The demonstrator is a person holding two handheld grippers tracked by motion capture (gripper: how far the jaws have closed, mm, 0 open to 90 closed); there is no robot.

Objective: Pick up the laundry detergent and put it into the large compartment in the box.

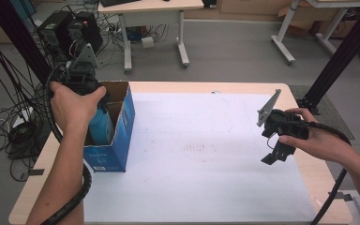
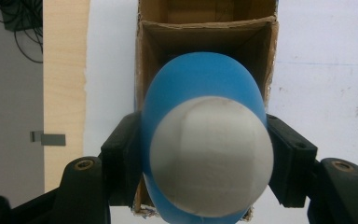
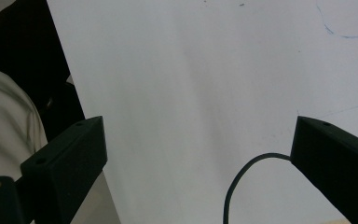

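A blue bottle (image 2: 200, 79) with a white cap (image 2: 212, 156) hangs cap-up in an open cardboard box (image 2: 205, 25). My left gripper (image 2: 205, 163) is shut on it, both black jaws pressing its sides. In the high view the blue box (image 1: 122, 136) stands at the table's left edge, the bottle (image 1: 101, 126) reaches down into it, and the left gripper (image 1: 82, 79) sits above under the hand. My right gripper (image 1: 274, 157) hovers over the white sheet at the right, open and empty. Its jaws stand wide apart in the right gripper view (image 3: 198, 158).
A white sheet (image 1: 201, 150) covers most of the wooden table (image 1: 316, 178). A black cable (image 3: 242, 179) loops across the sheet near the right jaw. Desks, computer towers and loose cables stand on the floor beyond the table's far edge.
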